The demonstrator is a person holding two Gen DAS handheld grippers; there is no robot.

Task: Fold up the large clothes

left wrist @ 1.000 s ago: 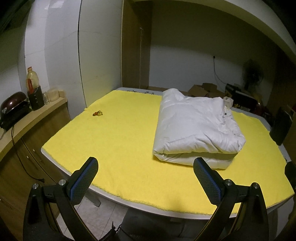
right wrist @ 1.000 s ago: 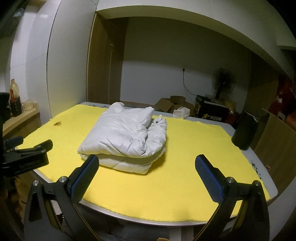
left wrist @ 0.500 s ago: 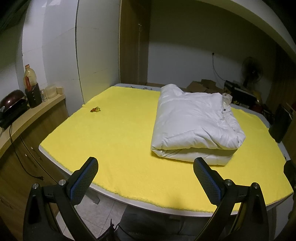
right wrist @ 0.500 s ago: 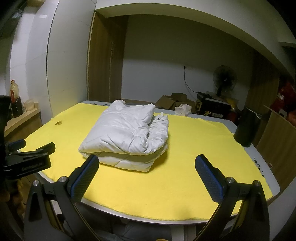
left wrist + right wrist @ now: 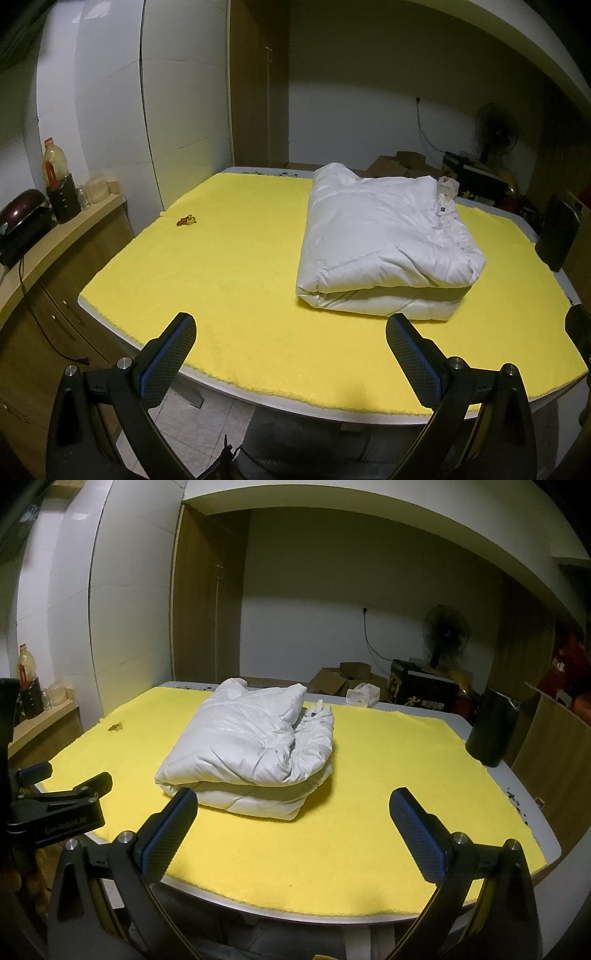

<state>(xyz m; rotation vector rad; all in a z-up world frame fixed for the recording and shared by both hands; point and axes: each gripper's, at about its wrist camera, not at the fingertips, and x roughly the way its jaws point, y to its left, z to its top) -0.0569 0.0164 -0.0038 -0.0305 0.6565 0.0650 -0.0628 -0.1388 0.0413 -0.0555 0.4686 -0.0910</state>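
A white padded jacket (image 5: 380,240) lies folded in a thick rectangular bundle on the yellow cloth (image 5: 229,280) that covers the table; it also shows in the right wrist view (image 5: 251,746). My left gripper (image 5: 291,343) is open and empty, held at the table's near edge, apart from the jacket. My right gripper (image 5: 295,819) is open and empty, also at the near edge, short of the bundle. The left gripper's body shows in the right wrist view (image 5: 55,808) at the left.
A small brown scrap (image 5: 185,220) lies on the cloth at far left. A side counter (image 5: 44,243) holds a bottle (image 5: 55,173) and a dark pot (image 5: 20,218). A black cylinder (image 5: 493,727) stands at the table's right edge. Boxes (image 5: 343,679) and a fan (image 5: 445,635) stand behind.
Both grippers have drawn back slightly and risen; the jacket and table sit a little lower and farther in both views. The jacket has not moved.
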